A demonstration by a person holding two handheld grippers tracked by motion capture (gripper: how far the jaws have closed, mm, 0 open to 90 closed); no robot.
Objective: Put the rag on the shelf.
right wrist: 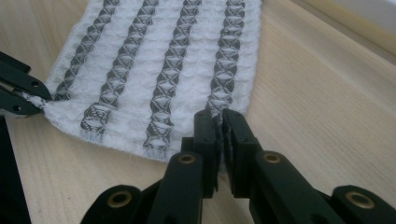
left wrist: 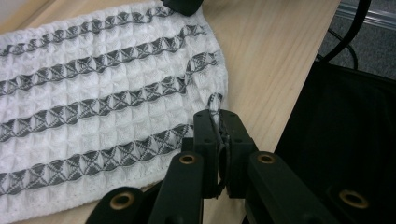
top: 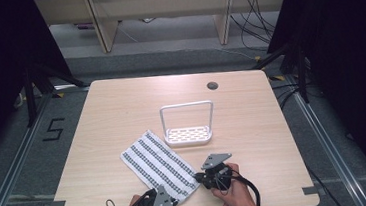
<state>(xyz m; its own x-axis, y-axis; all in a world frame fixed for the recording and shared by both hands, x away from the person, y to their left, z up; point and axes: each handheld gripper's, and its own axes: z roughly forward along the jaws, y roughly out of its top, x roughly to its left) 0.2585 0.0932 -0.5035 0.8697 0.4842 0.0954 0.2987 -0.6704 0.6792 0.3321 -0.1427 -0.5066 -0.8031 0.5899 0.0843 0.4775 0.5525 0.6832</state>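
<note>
A white waffle towel (top: pixel 157 164) with grey patterned stripes lies flat and slantwise on the wooden table (top: pixel 121 108), near its front edge. My left gripper (top: pixel 173 201) is at the towel's nearest corner, and in the left gripper view its jaws (left wrist: pixel 218 122) are shut on the hem of the towel (left wrist: pixel 102 102). My right gripper (top: pixel 198 176) is at the towel's right-hand corner. In the right gripper view it (right wrist: pixel 219 120) is shut on the edge of the towel (right wrist: pixel 163 70), with the left gripper (right wrist: pixel 23 91) pinching the far corner.
A white perforated tray with a tall wire handle (top: pixel 189 142) stands just beyond the towel at the table's middle. A round cable hole (top: pixel 212 85) sits at the back. The table's front edge runs right under both hands.
</note>
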